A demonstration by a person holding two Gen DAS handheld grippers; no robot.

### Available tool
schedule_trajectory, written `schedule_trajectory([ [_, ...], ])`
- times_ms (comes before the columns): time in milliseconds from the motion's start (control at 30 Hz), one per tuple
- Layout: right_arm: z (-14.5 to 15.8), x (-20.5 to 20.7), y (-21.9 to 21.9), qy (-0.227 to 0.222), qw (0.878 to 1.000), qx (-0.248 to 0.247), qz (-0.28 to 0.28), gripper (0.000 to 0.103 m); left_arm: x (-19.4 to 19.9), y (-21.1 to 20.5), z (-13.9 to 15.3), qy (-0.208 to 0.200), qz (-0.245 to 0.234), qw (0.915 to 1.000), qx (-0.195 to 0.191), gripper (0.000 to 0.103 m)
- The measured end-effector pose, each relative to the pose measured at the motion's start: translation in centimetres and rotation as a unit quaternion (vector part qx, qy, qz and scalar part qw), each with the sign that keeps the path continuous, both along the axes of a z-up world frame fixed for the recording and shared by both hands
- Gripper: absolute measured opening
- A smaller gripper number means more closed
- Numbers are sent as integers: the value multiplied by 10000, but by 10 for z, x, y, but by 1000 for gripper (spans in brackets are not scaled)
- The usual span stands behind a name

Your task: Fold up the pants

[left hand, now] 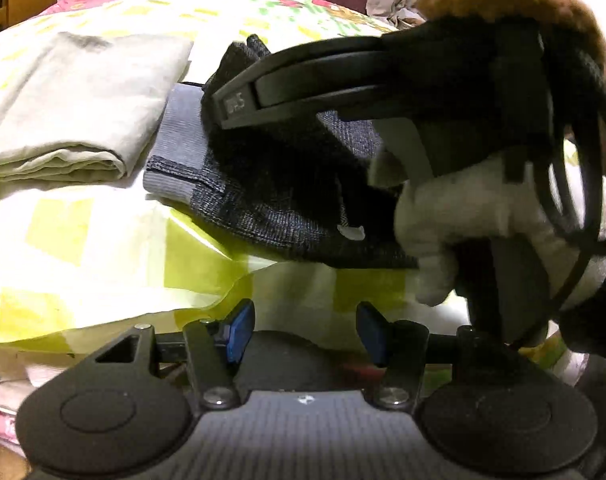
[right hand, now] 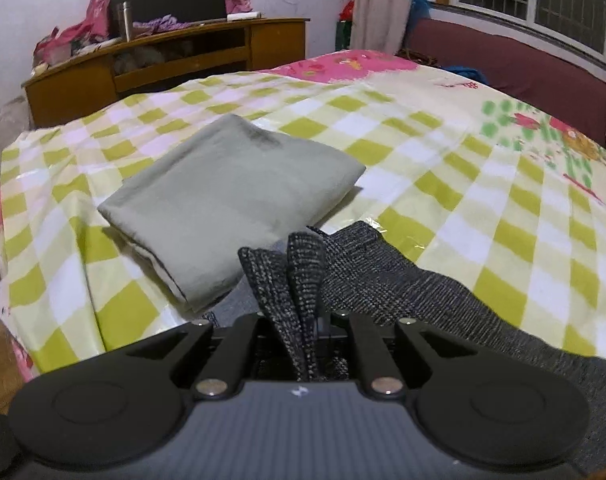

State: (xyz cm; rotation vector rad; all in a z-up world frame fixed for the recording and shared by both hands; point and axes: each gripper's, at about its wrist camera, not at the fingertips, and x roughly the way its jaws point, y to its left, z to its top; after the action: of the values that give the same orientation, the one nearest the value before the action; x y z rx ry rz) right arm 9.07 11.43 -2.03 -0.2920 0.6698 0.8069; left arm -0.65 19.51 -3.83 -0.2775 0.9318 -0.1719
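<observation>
Dark grey knit pants [left hand: 287, 200] with a lighter grey waistband [left hand: 179, 148] lie partly folded on the checked bed cover. My left gripper [left hand: 303, 332] is open and empty, its blue pads apart just short of the pants. The right gripper's body [left hand: 383, 76], held in a white-gloved hand [left hand: 483, 216], hovers over the pants. In the right wrist view my right gripper [right hand: 303, 336] is shut on a bunched fold of the pants [right hand: 303, 280], which trail off to the right [right hand: 423, 292].
A folded pale green garment [right hand: 227, 196] lies just beyond the pants, also in the left wrist view [left hand: 75, 104]. The yellow-green checked cover [right hand: 463, 184] spans the bed. A wooden desk [right hand: 163, 64] stands behind, a maroon sofa [right hand: 523, 64] under the window.
</observation>
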Motion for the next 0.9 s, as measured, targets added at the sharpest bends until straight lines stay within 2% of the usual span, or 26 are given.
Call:
schedule_trajectory([
  [33, 0, -2, 1, 2, 10000, -27, 88, 22, -2, -1, 1, -4, 5, 10000, 27, 69],
  [67, 1, -4, 2, 92, 9997, -25, 218, 35, -4, -2, 4, -14, 8, 10000, 59, 69],
  [100, 3, -6, 0, 230, 9991, 98, 339, 42, -7, 0, 6, -28, 10, 9999, 100, 69],
  [233, 19, -11, -13, 613, 9941, 686, 578, 40, -18, 7, 15, 14, 168, 9994, 293, 69],
  [367, 39, -6, -44, 581, 9924, 1041, 307, 40, -26, 11, 29, -36, 311, 9985, 445, 69],
  [433, 46, 3, -70, 526, 9929, 1070, -25, 40, -26, 8, 41, -263, 294, 9979, 511, 69],
  [533, 45, 15, -110, 358, 9942, 818, -594, 41, -14, -2, 59, -668, 200, 9958, 599, 69],
  [633, 35, 26, -162, 398, 9886, 595, -1323, 41, 13, -18, 64, -877, 96, 9943, 595, 70],
  [767, 21, 31, -237, 504, 9694, 423, -2366, 43, 45, -41, 57, -878, -129, 9950, 460, 70],
  [867, 6, 35, -286, 773, 9505, 513, -2964, 43, 71, -56, 39, -726, -250, 9948, 676, 70],
  [900, 0, 36, -302, 875, 9427, 579, -3168, 43, 81, -61, 29, -538, -297, 9947, 822, 70],
])
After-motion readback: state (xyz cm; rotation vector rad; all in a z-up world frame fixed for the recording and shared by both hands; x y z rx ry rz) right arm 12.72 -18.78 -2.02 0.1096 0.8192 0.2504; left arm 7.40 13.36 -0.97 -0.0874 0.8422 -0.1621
